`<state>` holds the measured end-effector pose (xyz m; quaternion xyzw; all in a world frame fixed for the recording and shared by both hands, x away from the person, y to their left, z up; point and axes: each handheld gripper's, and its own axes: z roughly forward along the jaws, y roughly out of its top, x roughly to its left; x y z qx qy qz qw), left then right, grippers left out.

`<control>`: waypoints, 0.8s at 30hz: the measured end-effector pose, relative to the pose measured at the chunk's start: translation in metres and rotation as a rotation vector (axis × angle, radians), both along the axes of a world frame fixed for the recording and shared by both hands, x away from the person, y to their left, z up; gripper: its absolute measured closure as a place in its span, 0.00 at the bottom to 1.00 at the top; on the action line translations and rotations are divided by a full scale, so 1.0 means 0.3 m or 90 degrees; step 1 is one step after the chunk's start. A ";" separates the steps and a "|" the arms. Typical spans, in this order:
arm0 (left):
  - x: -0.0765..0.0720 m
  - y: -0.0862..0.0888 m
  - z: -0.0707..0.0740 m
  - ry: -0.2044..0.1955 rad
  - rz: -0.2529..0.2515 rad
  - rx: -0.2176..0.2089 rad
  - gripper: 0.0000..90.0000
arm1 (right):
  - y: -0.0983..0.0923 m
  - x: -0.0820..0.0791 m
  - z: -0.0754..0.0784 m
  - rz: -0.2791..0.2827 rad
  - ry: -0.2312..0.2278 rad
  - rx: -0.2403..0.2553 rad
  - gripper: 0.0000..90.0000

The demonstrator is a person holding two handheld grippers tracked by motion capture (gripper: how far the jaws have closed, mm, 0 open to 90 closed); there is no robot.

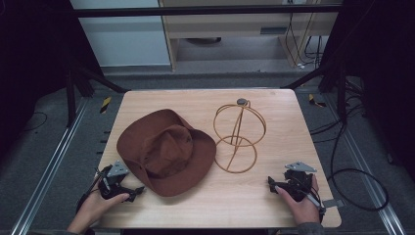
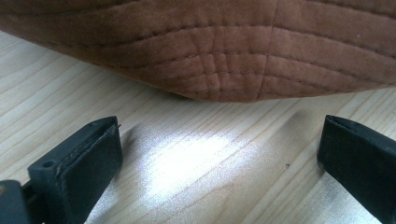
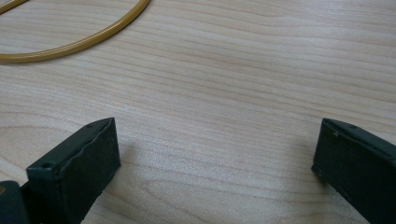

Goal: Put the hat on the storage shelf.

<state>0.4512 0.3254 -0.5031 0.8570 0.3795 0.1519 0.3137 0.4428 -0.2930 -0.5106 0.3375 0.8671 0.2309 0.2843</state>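
Hat (image 1: 166, 151), brown, brimmed: I log it lying on the left half of the wooden table (image 1: 274, 105), crown up, beside the gold wire stand (image 1: 238, 137). Left gripper (image 1: 128, 190): I see jaws spread wide, nothing between, the brim edge just ahead. Right gripper (image 1: 272, 183): jaws likewise wide apart over bare wood, near the stand's base ring.
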 end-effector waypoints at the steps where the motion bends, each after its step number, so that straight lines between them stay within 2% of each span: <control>1: 0.000 0.000 0.000 0.000 0.000 0.000 0.00 | 0.000 0.000 0.000 0.000 0.000 0.000 0.01; 6: -0.002 -0.005 0.004 0.007 0.002 0.007 0.00 | 0.000 0.000 0.000 0.000 0.000 0.000 0.01; 9: -0.006 -0.010 0.013 0.017 -0.014 0.021 0.00 | 0.000 0.000 0.000 0.000 0.000 0.000 0.01; 13: -0.019 -0.016 0.021 0.014 -0.029 0.024 0.04 | 0.000 0.000 0.000 0.000 0.000 0.000 0.01; 19: -0.047 -0.014 0.045 0.003 -0.041 0.020 0.07 | 0.000 0.000 0.000 0.000 0.000 0.000 0.01; 24: -0.070 0.014 0.071 -0.008 -0.054 0.003 0.09 | 0.000 0.000 0.000 0.000 0.000 0.000 0.01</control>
